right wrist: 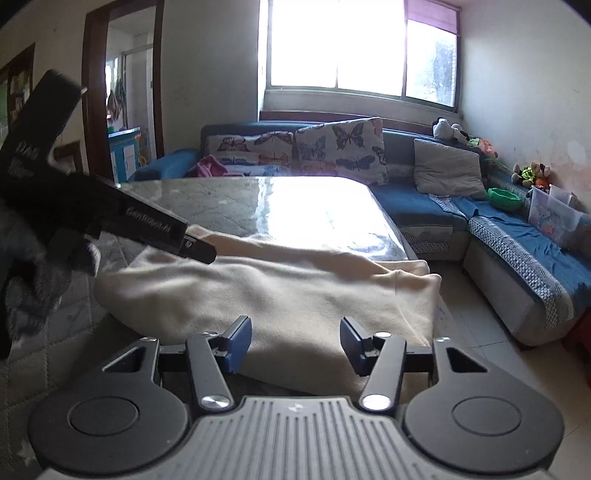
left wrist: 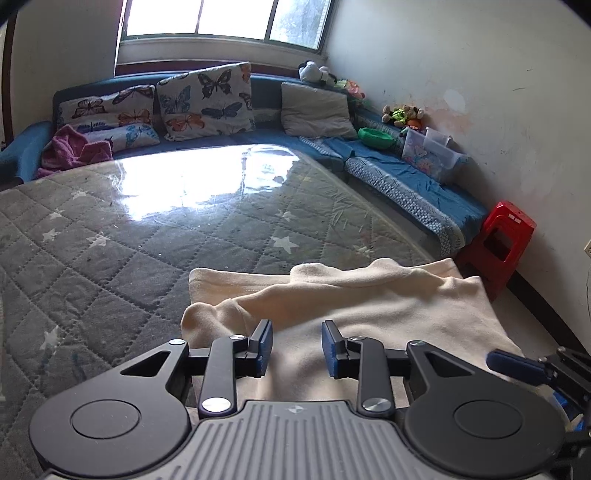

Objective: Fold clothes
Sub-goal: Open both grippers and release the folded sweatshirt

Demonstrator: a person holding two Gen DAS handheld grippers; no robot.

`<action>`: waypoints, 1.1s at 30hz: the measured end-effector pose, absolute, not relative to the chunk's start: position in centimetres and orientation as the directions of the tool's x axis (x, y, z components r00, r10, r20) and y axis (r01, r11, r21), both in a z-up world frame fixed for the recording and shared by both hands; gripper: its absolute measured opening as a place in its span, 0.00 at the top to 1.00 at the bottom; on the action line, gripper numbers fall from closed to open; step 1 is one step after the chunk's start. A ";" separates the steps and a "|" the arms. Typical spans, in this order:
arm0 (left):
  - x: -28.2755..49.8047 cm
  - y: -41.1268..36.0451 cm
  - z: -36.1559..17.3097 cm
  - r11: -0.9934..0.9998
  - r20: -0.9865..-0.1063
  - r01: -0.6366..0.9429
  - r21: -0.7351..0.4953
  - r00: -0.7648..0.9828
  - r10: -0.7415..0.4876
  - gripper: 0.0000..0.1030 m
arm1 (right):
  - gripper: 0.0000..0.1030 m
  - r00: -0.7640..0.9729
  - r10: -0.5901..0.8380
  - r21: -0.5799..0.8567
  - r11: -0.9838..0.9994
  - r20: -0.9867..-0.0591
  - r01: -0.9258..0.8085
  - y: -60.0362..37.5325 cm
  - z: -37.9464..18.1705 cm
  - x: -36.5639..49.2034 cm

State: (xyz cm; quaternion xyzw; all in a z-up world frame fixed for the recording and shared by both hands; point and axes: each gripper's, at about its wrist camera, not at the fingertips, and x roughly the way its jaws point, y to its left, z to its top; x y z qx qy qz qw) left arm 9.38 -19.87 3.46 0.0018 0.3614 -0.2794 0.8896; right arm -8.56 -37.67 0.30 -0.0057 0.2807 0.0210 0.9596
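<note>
Cream garment (left wrist: 362, 306) lying partly folded on the near right corner of a grey quilted table cover (left wrist: 110, 258) with white stars, under a clear glossy sheet that reflects the window (left wrist: 221, 18); one rounded fold of the cloth at its left end, right edge reaching the table corner

Left gripper (left wrist: 296, 349) above the near part of the garment, blue pads apart, nothing pinched between them, only cloth seen below the gap; not possible to tell if the fingertips touch the fabric

Right gripper (right wrist: 295, 345) also over the near edge of the same garment (right wrist: 280, 295), jaws apart and wider than the left ones, holding nothing

In the right wrist view, the black body of the left gripper (right wrist: 155, 229) coming in from the left over the cloth, held by a hand in a grey glove (right wrist: 33, 280)

In the left wrist view, a blue finger of the right gripper (left wrist: 513, 363) at the right edge, just beside the garment

Behind the table, a blue corner sofa (left wrist: 406, 177) with butterfly cushions (left wrist: 207, 99), a plain grey cushion (left wrist: 314, 110), a pink cloth (left wrist: 74, 147), a green bowl (left wrist: 376, 137), soft toys (left wrist: 402, 114) and a clear box (left wrist: 432, 155); a red plastic stool (left wrist: 498, 243) on the floor by the wall
</note>
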 end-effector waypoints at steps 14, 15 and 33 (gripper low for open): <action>4.5 -17.1 2.7 0.856 -0.628 0.481 -0.189 0.611 -0.482 0.69 | 0.53 0.837 0.067 0.043 0.998 -0.543 -0.052 -37.1 -0.6 -9.4; 4.4 -17.1 2.6 0.857 -0.628 0.481 -0.183 0.614 -0.478 0.69 | 0.53 0.831 0.073 0.049 0.997 -0.552 -0.055 -37.1 -0.8 -9.3; 2.2 -16.3 3.9 0.860 -0.611 0.481 -0.173 0.632 -0.476 0.45 | 0.32 0.849 0.068 0.054 0.997 -0.524 -0.047 -36.4 -0.1 -10.3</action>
